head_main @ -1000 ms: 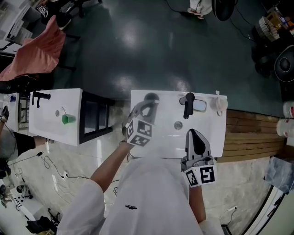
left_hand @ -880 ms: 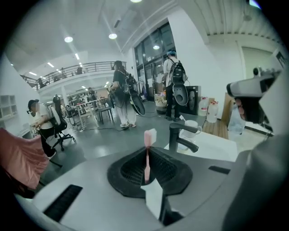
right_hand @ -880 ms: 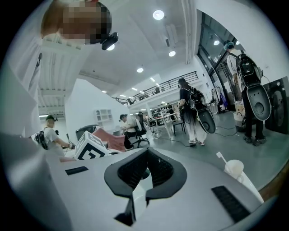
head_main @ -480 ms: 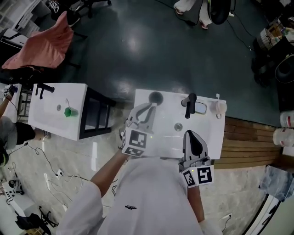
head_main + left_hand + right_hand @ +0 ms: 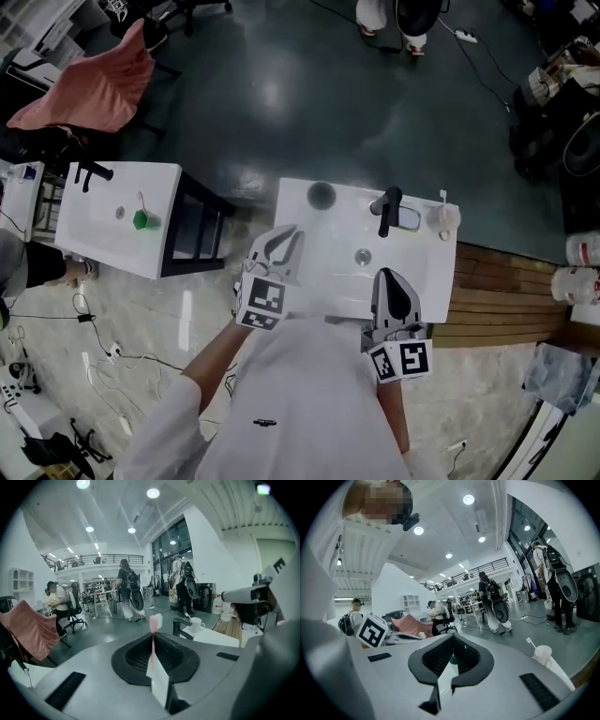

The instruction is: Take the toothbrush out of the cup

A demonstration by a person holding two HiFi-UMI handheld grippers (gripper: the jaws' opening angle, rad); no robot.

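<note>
**A:** Left claw status?

**B:** I'm seeing the left gripper (image 5: pixel 153 639) pinching a pink toothbrush (image 5: pixel 155 623). The jaws are pressing on the stem and the bristle head is sticking out past the tips. The gripper is hanging over the counter's (image 5: pixel 422 272) front-left corner.

**A:** And the brush relative to the cup?

**B:** It's sitting clear of the dark cup (image 5: pixel 321 194), not touching it. The cup is standing near the counter's back-left corner, well apart from the jaws.

**A:** Right one?

**B:** The right gripper (image 5: pixel 452 641) is hovering at the counter's front edge, just right of the drain (image 5: pixel 363 255). Its jaws are pressed together with nothing between them. I'm only getting a thin slit of white basin through the pads.

**A:** Anything else on the counter?

**B:** A black faucet (image 5: pixel 384 211) is standing at the back edge. A white cup (image 5: pixel 543 656) is sitting at the back-right corner with a white toothbrush (image 5: pixel 530 643) leaning in it. I'm also seeing a second counter (image 5: pixel 103 239) off to the left, carrying a green cup (image 5: pixel 141 220).
</note>
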